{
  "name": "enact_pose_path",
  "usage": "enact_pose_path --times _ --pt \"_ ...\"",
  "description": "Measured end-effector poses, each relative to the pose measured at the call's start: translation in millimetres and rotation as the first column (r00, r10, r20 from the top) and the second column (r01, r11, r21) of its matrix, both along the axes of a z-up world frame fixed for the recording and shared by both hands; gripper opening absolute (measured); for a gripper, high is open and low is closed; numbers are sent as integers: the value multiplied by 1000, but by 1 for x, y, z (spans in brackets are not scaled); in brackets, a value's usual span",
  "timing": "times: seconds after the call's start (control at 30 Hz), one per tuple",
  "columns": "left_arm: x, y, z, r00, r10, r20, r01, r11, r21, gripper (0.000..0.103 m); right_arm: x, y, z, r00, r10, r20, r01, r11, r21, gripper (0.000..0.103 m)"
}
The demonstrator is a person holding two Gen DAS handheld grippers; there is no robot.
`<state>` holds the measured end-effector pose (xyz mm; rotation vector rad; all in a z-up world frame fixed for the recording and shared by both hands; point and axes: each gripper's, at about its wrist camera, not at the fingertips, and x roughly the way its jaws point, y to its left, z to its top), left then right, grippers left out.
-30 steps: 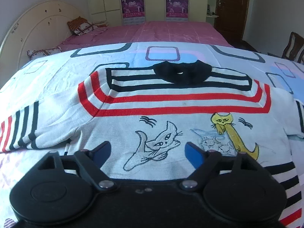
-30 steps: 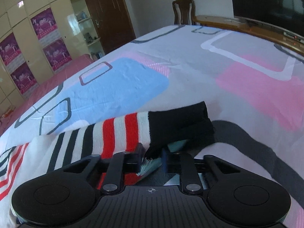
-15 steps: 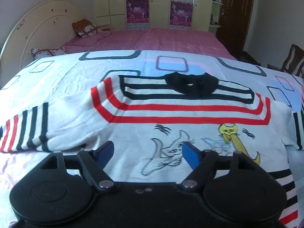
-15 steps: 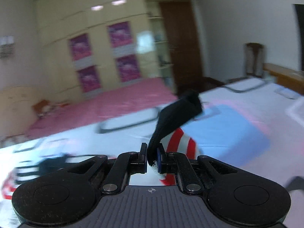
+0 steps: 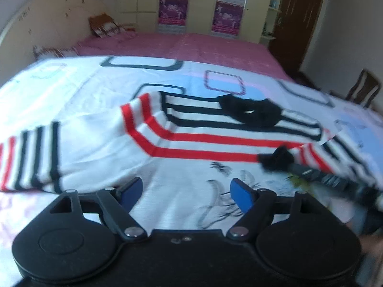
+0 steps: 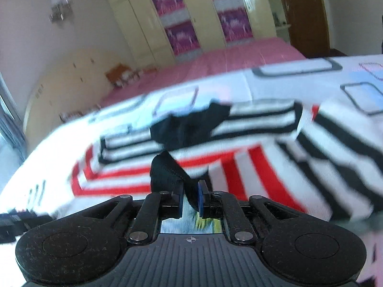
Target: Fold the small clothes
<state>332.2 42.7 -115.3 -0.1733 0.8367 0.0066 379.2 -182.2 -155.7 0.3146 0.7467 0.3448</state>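
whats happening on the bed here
A person with a gripper in each hand is folding a small striped sweater spread on the bed. The right gripper has carried the sleeve's black cuff across the sweater's front, and its jaws have just been opening with the cuff between them. The left gripper hovers open over the lower front, holding nothing.

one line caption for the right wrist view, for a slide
Right gripper, jaws just opening, with the sweater's black cuff between its fingers, sleeve folded over the chest.

One striped sweater [image 5: 210,143], two grippers, one patterned bedspread [image 5: 71,88], one chair [image 5: 363,88], four purple posters [image 5: 171,7].
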Motion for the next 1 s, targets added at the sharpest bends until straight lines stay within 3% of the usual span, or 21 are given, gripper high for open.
enact_pose_path --times 0.03,0.1,0.23,0.3,0.47,0.6,0.7,0.73,0.83,0.9,1.0 --pt "3 1 0 1000 -9 -3 9 999 -49 84 -3 2 1 1000 7 -2 -7 1000 16 67" --pt "10 -1 -2 1000 -27 -15 25 992 -125 85 -13 -1 5 999 11 30 -11 1000 11 76" --pt "28 -14 -11 995 -87 -40 72 954 -291 85 -25 -18 21 997 0 78 0 1000 -5 76" --pt "38 -26 -18 991 -127 -47 104 934 -341 83 -28 -26 25 995 -21 97 27 998 -61 76" --pt "60 -65 -39 968 -228 -100 177 912 -370 68 -51 -69 18 990 -96 107 116 974 -194 76" --pt "74 -80 -58 962 -226 -153 158 919 -362 63 -59 -101 5 981 -183 63 193 955 -223 76" --pt "78 -87 -66 968 -214 -129 159 925 -344 58 -63 -116 -3 973 -228 45 232 942 -242 76" --pt "80 -91 -67 969 -215 -120 165 929 -332 52 -63 -120 -5 970 -238 37 240 940 -244 76" --pt "84 -86 -67 971 -216 -97 173 927 -333 11 -63 -130 -12 964 -265 16 260 933 -248 76" --pt "86 -83 -68 973 -211 -98 166 925 -341 11 -59 -137 -17 959 -283 -7 274 935 -226 76" --pt "86 -78 -55 973 -223 -56 188 914 -360 9 -51 -140 -21 955 -295 -39 283 941 -186 50"
